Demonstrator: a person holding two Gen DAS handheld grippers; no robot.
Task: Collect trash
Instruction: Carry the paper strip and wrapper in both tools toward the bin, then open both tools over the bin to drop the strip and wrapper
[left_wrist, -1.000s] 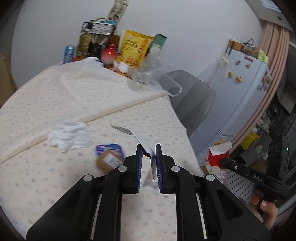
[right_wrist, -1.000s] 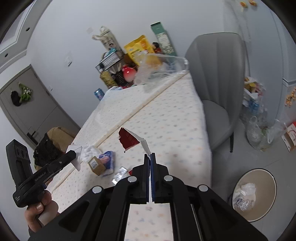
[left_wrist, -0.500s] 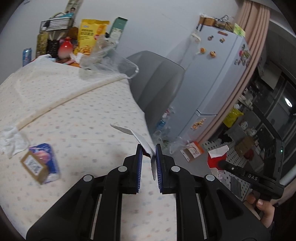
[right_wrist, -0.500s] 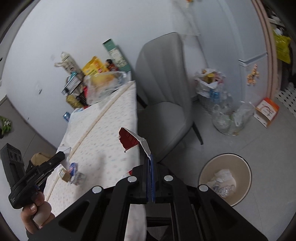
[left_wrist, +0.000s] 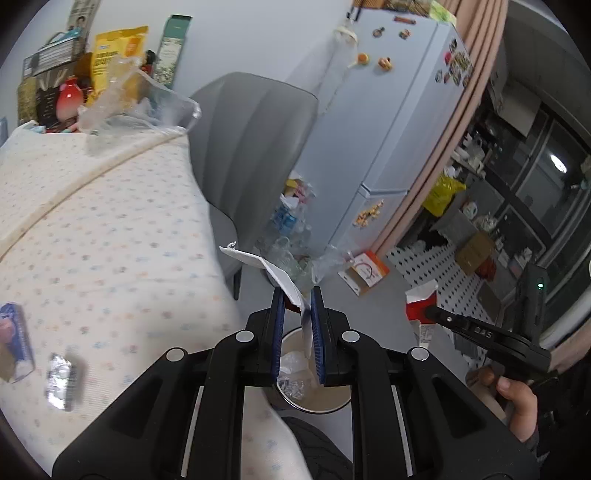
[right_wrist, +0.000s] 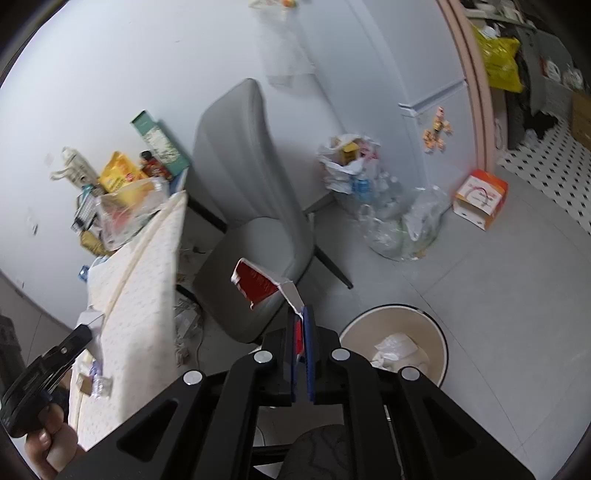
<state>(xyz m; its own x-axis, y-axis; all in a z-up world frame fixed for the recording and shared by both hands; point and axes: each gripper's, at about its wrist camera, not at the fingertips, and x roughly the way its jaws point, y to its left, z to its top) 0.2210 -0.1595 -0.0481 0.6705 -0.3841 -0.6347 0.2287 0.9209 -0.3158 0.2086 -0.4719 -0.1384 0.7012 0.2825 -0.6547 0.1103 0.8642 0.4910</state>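
Note:
My left gripper (left_wrist: 297, 295) is shut on a torn white wrapper (left_wrist: 266, 267) and holds it past the table edge, above the round beige trash bin (left_wrist: 328, 400). My right gripper (right_wrist: 303, 314) is shut on a torn red-and-white carton piece (right_wrist: 258, 286) and hangs just left of the same bin (right_wrist: 432, 332), which holds crumpled trash. The right gripper and its red piece also show in the left wrist view (left_wrist: 421, 301). On the table remain a foil wrapper (left_wrist: 61, 380) and a blue packet (left_wrist: 13, 339).
The dotted tablecloth table (left_wrist: 110, 229) is at left, with a grey chair (right_wrist: 255, 192) beside it. Clear bags of bottles (right_wrist: 388, 218) and an orange-white box (right_wrist: 480, 199) lie on the floor by the white fridge (left_wrist: 391, 122). Snack packs and bottles (left_wrist: 110, 55) crowd the table's far end.
Both grippers have swung right, off the table and toward the floor, keeping their pieces. The bin now lies under the left gripper and closer to the right one.

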